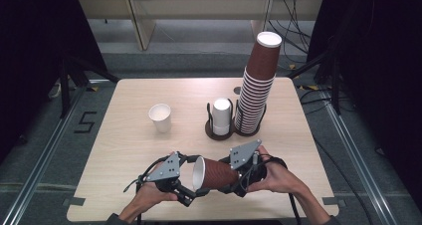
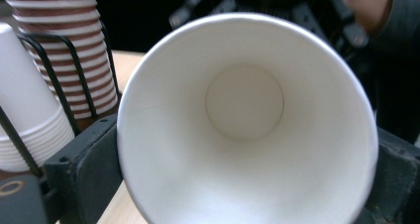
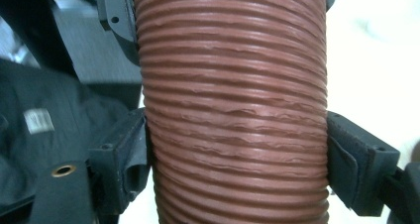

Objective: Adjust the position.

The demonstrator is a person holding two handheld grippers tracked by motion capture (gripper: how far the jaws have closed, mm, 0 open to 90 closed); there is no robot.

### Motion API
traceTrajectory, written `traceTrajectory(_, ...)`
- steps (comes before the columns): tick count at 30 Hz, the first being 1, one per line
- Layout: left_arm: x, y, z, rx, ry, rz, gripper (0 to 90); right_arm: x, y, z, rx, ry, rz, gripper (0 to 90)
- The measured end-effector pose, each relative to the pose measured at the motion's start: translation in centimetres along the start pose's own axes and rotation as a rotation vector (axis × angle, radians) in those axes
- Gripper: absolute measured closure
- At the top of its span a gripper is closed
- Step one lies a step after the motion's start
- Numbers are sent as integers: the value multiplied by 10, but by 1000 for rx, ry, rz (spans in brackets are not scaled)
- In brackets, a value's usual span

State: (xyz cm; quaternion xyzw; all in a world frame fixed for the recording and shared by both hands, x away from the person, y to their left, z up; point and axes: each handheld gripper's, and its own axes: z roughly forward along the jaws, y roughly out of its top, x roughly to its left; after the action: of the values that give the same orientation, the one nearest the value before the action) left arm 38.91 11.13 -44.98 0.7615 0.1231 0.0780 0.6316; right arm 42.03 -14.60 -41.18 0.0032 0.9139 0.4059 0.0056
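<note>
Right claw (image 1: pixel 230 181): clamped on the ribbed brown cup (image 1: pixel 217 173); in the right gripper view its jaws pressed both sides of the cup's wall (image 3: pixel 233 110).
Left claw (image 1: pixel 195 185): jaws sat against the rim on either side of the cup's mouth; in the left gripper view the white inside of the cup (image 2: pixel 245 115) lay between them, gripped at the rim.
Brown cup: lay sideways, held above the near edge of the table (image 1: pixel 124 135), mouth toward the left claw, base toward the right claw.
Behind it: a black wire holder (image 1: pixel 220 130) carried a short stack of white cups (image 1: pixel 222 116) and a tall, leaning stack of brown cups (image 1: pixel 256 90), side by side.
Farther left: a single white cup (image 1: pixel 160 117) stood upright, well apart from the holder.
</note>
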Motion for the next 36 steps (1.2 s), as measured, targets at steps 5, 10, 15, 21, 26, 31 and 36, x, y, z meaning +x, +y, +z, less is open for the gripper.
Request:
traceTrajectory(5,-1,3,-1,-46,9,-18,51,-1,0,-3,-55,7,18,207)
traceTrajectory(10,1,4,-2,-29,2,-5,80,-1,0,-1,-55,8,34,207)
traceTrajectory(15,0,7,-3,3,29,-2,87,0,0,0,-17,-35,54,162)
traceTrajectory(21,-1,11,-3,28,40,4,88,6,4,3,64,-91,-6,220)
traceTrajectory(26,0,9,-3,-46,46,-82,64,5,1,7,35,-71,1,227)
traceTrajectory(31,-2,9,-2,-118,75,-127,51,0,-4,7,-62,-33,37,229)
traceTrajectory(36,-2,10,-2,-134,82,-143,24,-1,-4,4,-105,-28,38,230)
